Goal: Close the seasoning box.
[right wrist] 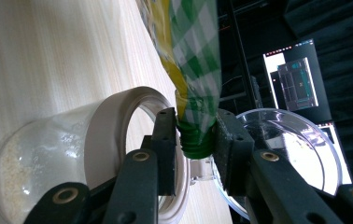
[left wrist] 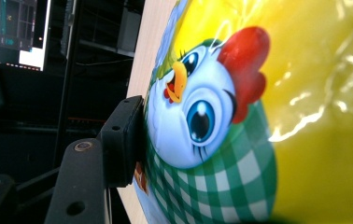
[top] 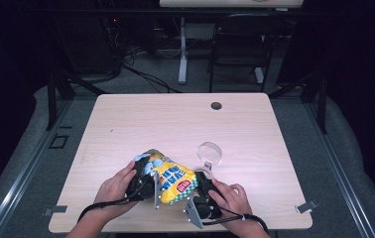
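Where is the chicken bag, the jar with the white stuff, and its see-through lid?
Yellow snack bag with cartoon chicken (left wrist: 202, 116), left gripper view, on the chicken's face.
Clear plastic jar with white grains (right wrist: 48, 154), right gripper view, on its side wall.
Clear round hinged lid (top: 209, 152), high view, on its middle.

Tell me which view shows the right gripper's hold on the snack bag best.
The right gripper view: the right gripper pinches the green-checked end of the snack bag between both pads, beside the open jar. The high view shows the bag between both hands, the pinch too small to read. The left gripper view shows its printed face.
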Available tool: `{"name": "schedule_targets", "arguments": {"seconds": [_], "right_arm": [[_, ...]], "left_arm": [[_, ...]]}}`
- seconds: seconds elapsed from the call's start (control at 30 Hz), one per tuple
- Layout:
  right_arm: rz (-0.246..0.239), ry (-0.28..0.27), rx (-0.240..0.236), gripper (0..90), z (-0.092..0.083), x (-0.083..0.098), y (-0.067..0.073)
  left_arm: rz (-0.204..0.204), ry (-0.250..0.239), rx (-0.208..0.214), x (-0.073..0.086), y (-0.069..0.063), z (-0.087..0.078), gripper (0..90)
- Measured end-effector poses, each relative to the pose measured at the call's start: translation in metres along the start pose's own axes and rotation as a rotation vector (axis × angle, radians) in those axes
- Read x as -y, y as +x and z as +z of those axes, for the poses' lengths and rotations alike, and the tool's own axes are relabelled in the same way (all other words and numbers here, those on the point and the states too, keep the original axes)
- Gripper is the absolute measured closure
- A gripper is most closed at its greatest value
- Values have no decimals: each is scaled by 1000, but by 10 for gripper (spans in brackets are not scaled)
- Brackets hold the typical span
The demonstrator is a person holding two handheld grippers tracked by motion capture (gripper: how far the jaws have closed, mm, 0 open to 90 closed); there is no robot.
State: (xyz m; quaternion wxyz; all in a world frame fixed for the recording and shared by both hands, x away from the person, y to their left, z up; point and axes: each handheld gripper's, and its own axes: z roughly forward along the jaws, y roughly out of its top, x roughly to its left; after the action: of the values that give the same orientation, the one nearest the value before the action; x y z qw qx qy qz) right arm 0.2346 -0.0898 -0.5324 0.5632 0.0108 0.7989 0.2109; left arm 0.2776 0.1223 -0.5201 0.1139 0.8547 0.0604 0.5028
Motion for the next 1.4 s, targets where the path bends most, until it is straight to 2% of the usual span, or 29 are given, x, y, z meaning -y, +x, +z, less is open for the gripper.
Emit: {"name": "schedule_targets", "arguments": {"seconds": [0.13, 0.4, 0.43, 0.57, 0.73, 0.77, 1.0, 1.03, 1.17, 1.4], "right_arm": [[13, 7, 14, 713, -1, 0, 2], [27, 9, 39, 713, -1, 0, 5], [31, 12, 42, 713, -1, 0, 6], [35, 12, 46, 713, -1, 0, 7], [45, 9, 57, 713, 0, -1, 8], [52, 3, 58, 713, 0, -1, 8], [60, -3, 62, 713, 0, -1, 9], [60, -2, 61, 713, 0, -1, 10], [62, -5, 59, 712, 0, -1, 10], [81, -8, 63, 712, -1, -1, 9]], "left_arm": [[41, 2, -24, -3, 3, -2, 432], [78, -1, -57, -5, 5, -2, 433], [89, -5, -71, -5, 5, -2, 433], [118, 2, -84, -6, 6, -4, 433], [134, 7, -96, -7, 8, -5, 433], [149, 7, -105, -7, 9, -5, 433], [167, 8, -120, -8, 9, -7, 433], [180, 10, -127, -8, 9, -7, 433], [180, 13, -124, -8, 9, -8, 433], [211, 18, -141, -11, 13, -10, 434]]}}
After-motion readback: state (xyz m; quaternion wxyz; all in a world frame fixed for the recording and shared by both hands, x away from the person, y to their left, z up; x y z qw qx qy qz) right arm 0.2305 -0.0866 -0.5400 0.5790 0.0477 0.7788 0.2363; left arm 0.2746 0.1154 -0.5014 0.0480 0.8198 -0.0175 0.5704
